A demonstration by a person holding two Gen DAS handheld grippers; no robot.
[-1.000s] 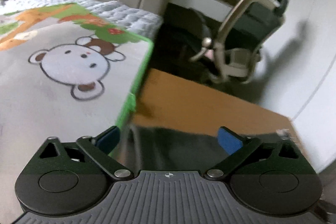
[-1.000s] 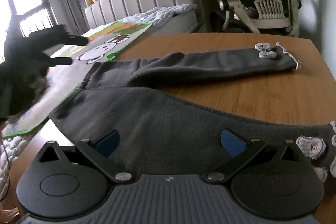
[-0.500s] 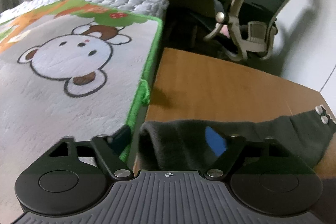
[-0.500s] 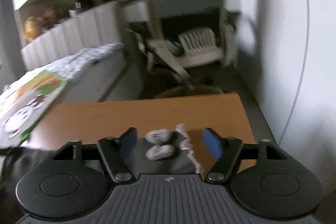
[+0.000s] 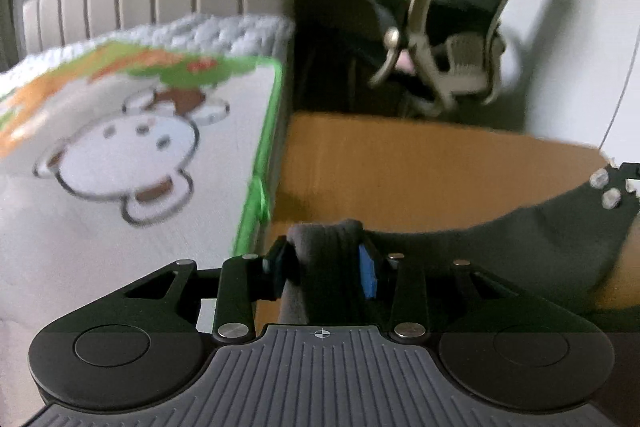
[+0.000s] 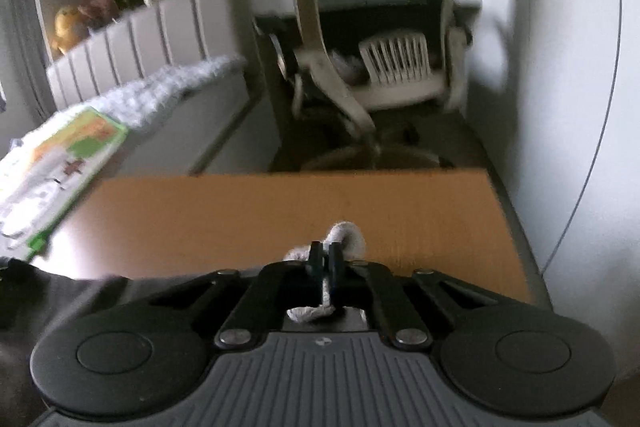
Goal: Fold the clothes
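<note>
Both grippers have just been closing, and each now has cloth between its pads where a second ago the jaws stood wide over the dark grey garment (image 5: 520, 239). In the left wrist view the left gripper (image 5: 326, 267) pinches a thick bunched fold of that garment, the fabric rising in a hump between the black pad and the blue one. From there the garment runs off to the right across the wooden table (image 5: 400, 155), ending in a cuff with two pale knitted patches (image 5: 604, 187) near the right edge of the view, where a black part juts in beside them.

In the right wrist view the right gripper (image 6: 325, 259), which a second ago looked across the whole spread garment, now sits at that cuff end. Its jaws are pressed nearly together on one pale knitted patch (image 6: 346, 233) that bulges out just past the fingertips. Dark fabric trails away to the lower left of this gripper.

Beyond the garment the tabletop lies bare to its far edge. Left of the table is a bed with a bear-print blanket (image 5: 120, 155). Farther back stands an office chair (image 6: 372, 39), against a white wall.
</note>
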